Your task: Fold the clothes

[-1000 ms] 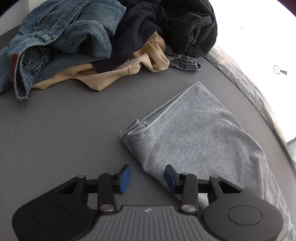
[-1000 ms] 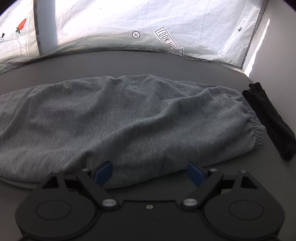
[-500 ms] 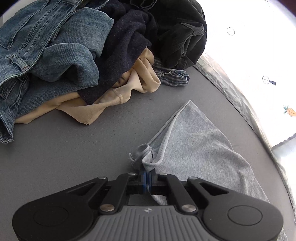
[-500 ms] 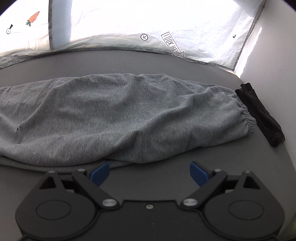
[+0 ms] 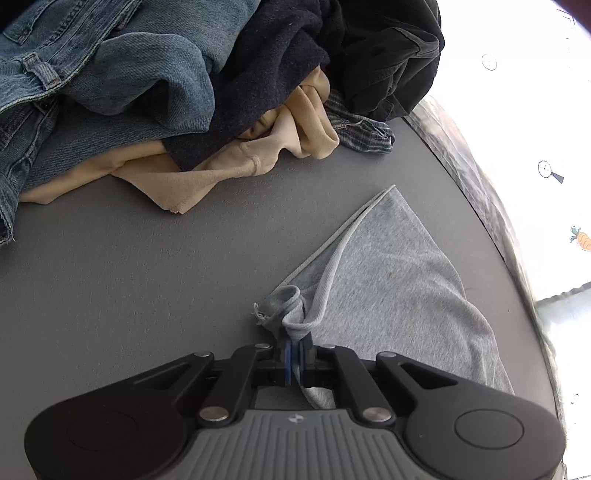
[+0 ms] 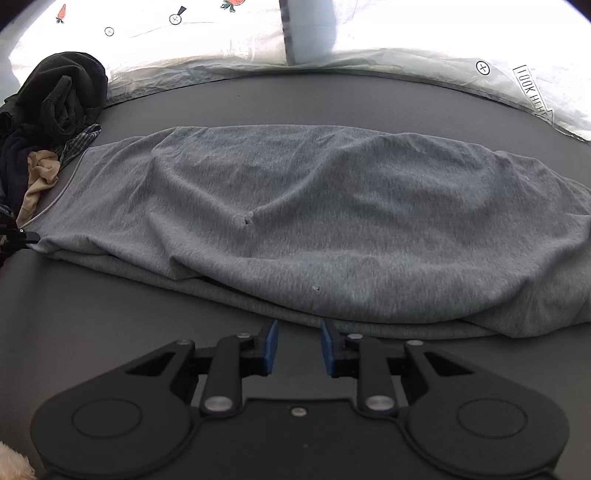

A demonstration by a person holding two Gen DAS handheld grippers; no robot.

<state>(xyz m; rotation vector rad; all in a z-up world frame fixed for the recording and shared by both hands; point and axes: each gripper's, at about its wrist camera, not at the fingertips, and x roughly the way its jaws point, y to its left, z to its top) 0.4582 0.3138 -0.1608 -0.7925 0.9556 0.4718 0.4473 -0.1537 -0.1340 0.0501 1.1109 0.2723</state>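
Looks like a staged laundry-folding station, not clearly a home. Plain grey surface (image 6: 110, 325), heap of unsorted clothes (image 5: 184, 92) at one end: jeans, dark knits, tan garment. White printed sheet (image 6: 424, 33) behind with carrot icons, crosshair marks and "LOOK HERE" text.

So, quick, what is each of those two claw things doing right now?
Left gripper: closed, pinching a corner of the grey garment.
Right gripper: open, holding nothing, fingers at the grey garment's near edge.
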